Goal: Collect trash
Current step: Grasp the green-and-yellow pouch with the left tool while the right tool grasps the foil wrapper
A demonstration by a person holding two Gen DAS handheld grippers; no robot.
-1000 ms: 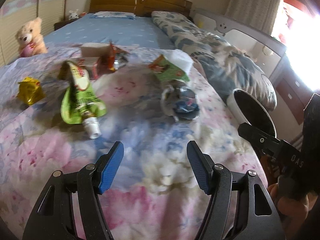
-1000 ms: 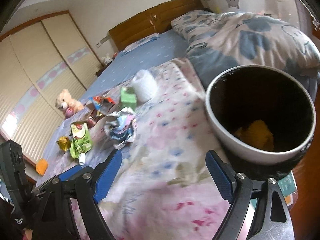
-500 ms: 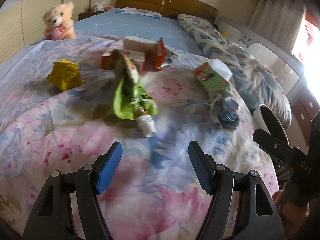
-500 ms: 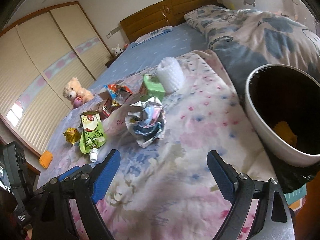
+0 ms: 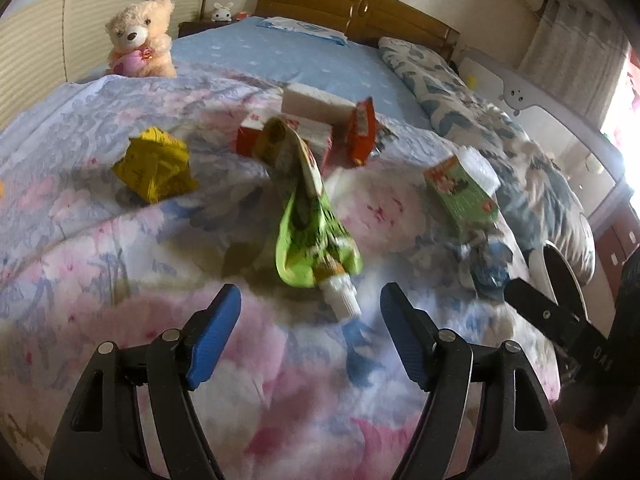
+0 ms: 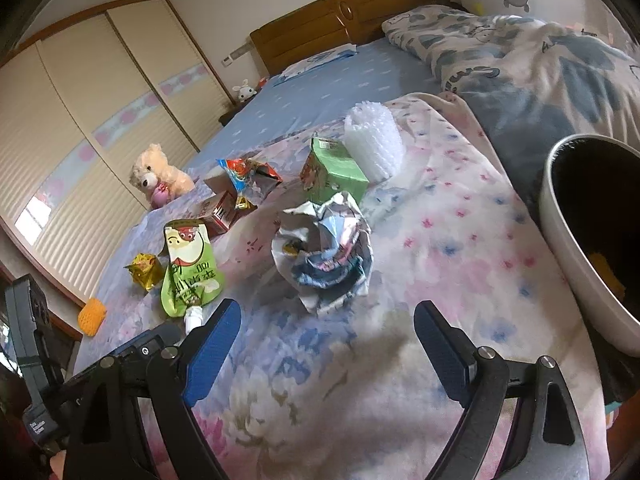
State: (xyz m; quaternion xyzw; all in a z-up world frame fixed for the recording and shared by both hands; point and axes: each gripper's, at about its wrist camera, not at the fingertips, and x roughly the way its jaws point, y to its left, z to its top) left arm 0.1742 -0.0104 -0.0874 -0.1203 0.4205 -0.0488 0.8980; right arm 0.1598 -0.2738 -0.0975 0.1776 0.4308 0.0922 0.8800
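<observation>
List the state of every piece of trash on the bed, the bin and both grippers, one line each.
green spout pouch: flattened, capped, lying free.
crumpled foil wrapper: balled up.
green carton: upright.
yellow wrapper: scrunched.
bin: open.
left gripper: jaws opening, nothing between.
right gripper: open, empty.

The green pouch (image 6: 190, 268) shows "100" upside down; its other printing is illegible.

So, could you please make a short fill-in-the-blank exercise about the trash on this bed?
1. The green spouted drink pouch has a ____ cap.
2. The crumpled foil wrapper lies in front of the ____ juice carton.
3. The plush teddy bear hugs a ____ heart.
4. The white round bin has a ____ liner.

Missing words: white; green; pink; black
</observation>
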